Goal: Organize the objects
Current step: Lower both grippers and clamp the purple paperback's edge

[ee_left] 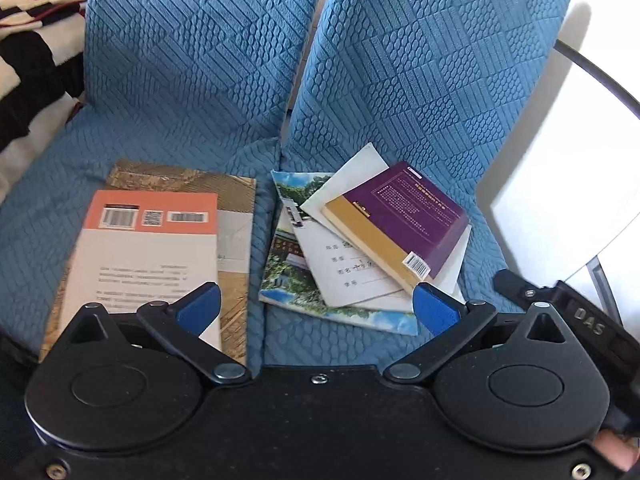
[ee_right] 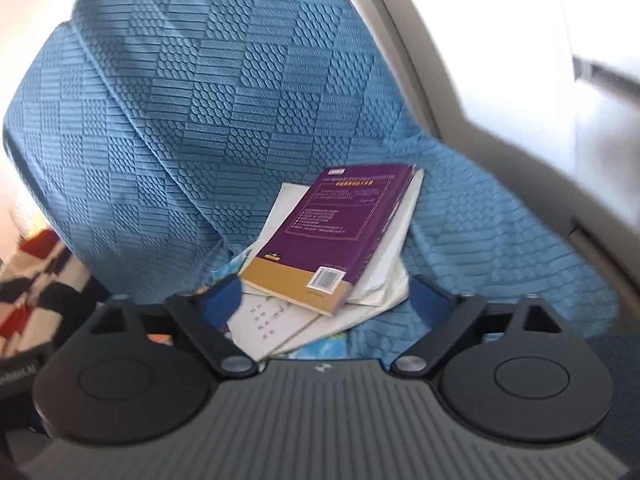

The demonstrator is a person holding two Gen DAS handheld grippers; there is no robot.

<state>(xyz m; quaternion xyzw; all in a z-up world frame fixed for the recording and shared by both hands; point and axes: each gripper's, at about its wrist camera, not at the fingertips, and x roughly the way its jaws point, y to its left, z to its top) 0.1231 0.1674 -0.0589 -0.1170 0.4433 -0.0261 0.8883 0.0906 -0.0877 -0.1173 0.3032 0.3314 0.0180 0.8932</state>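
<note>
A: What's in front of the left gripper?

B: Its jaws are spread wide with nothing between the blue pads. Just ahead of its left finger lies an orange-and-white book, back cover up, stacked on a brown-patterned book. Ahead of its right finger sits a messy pile on the blue sofa.

A: What's in that pile?

B: A purple book on top, with a barcode at the corner nearest the gripper. Under it a white exercise book with handwritten lines, more white paper, and at the bottom a booklet with a scenic photo cover. They lie fanned out at different angles.

A: And the right gripper?

B: Released too, jaws apart and gripping nothing. The picture is blurred, but the near end of the purple book and the white exercise book lies between its fingers; I can't tell whether the left pad touches the pile's edge. The right pad stands apart from it, over the sofa cover.

A: Anything else nearby?

B: A black, white and red patterned blanket, far off to the left gripper's left
</note>
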